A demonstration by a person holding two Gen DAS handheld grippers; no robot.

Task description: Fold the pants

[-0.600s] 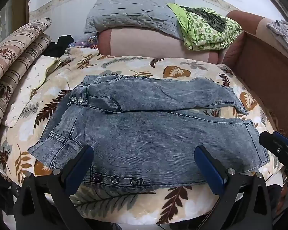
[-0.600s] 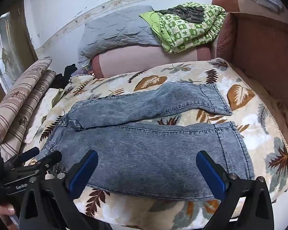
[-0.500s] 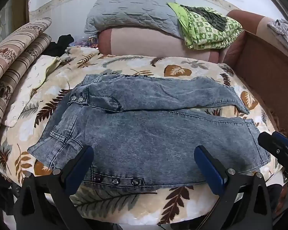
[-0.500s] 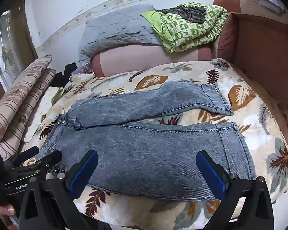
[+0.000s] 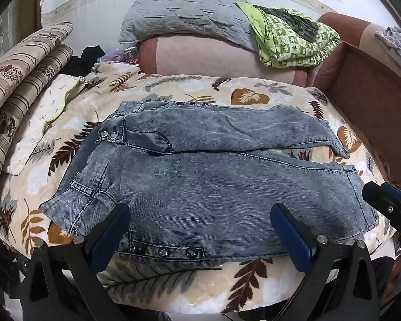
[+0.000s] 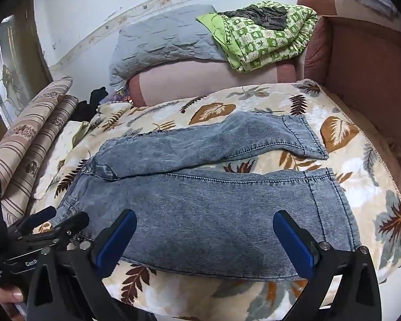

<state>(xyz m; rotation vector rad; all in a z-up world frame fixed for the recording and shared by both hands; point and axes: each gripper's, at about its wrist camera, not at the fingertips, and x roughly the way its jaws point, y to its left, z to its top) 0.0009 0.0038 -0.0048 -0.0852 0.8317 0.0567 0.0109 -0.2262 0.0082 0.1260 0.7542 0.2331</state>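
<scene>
Pants [image 5: 208,187]: one pair, grey-blue denim, flat on the leaf-print bed cover [image 5: 189,88]; waist left, cuffs right, far leg angled away.
Left view, left hand-held gripper [image 5: 200,230]: jaws wide, nothing between them, over the near leg and its snap row.
Left view, count: three snaps on the near edge, two at the waist; one right hand-held gripper [image 5: 387,203] at the right edge.
Left view, risk: pinching only the top layer would let the lower layer drag and bunch.
Right view, right hand-held gripper [image 6: 205,240]: wide, empty, over the near leg.
Right view, count: two legs, two cuffs; one green quilt [image 6: 262,34], one grey pillow [image 6: 163,42].
Right view, risk: legs are splayed, so a fold would come out uneven; the near hem sits at the bed edge and may slip off.
</scene>
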